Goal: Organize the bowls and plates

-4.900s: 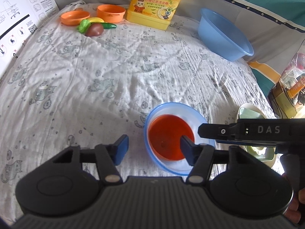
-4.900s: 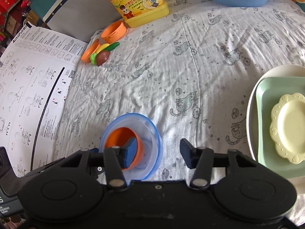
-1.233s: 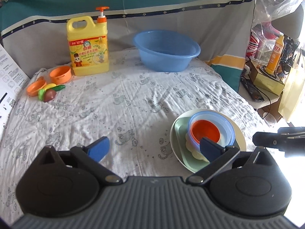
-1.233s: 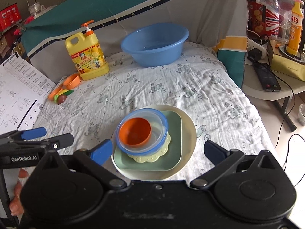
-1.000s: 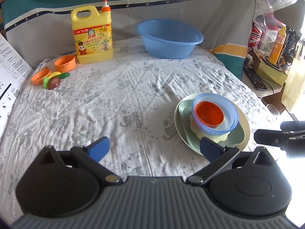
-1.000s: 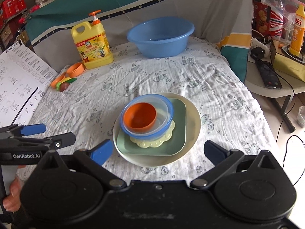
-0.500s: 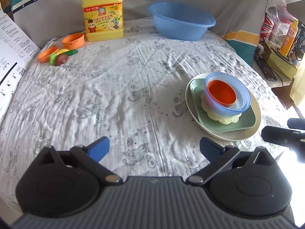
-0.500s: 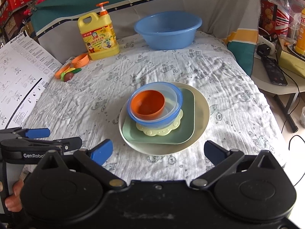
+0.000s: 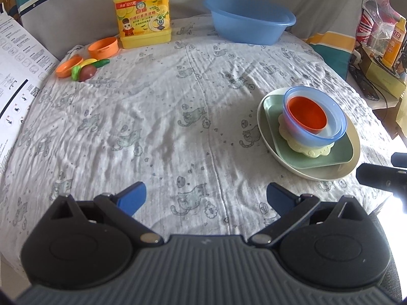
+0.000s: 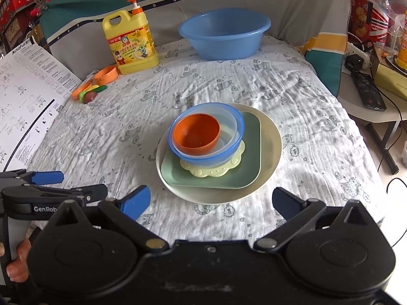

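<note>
The nested stack, orange bowl uppermost on the cream round plate, lies directly ahead of the wide-open, empty right gripper, forward-right of the equally spread, empty left gripper.

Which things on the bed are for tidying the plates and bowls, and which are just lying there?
For the job:
orange bowl
clear blue bowl
yellow flower plate
green square plate
cream round plate

Just lying about:
soap jug
blue basin
toy food
instruction sheet
</note>
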The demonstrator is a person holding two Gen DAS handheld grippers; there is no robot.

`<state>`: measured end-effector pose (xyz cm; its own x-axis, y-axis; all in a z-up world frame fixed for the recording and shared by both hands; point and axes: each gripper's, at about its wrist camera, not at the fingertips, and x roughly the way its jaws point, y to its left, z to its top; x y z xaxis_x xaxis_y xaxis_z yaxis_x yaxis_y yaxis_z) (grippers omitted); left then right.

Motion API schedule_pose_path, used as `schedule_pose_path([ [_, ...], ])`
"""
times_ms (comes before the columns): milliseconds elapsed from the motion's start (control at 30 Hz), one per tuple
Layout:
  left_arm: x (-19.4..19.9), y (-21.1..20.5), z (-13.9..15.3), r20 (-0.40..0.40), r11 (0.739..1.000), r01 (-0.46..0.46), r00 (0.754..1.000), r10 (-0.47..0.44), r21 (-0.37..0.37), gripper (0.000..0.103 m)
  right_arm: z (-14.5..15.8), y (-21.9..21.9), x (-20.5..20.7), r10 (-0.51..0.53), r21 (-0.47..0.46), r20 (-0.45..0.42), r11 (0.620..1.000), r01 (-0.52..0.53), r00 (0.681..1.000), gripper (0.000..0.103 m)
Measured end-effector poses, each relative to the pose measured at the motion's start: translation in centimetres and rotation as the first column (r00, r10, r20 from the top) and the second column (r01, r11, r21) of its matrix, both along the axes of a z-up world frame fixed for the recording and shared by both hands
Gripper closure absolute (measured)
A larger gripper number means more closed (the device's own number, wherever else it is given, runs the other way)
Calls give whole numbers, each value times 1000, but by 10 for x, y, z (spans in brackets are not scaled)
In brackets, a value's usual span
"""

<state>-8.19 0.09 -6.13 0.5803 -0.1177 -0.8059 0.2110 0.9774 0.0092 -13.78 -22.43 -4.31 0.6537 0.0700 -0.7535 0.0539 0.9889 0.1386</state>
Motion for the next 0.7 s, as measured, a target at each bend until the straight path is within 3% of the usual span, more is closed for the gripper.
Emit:
schedule_pose_path([
  [700,3,-2,-8,-22,999,16,1000,-16,28,0,-7,0,8,2,-5,-22,1000,-2,1000,0],
])
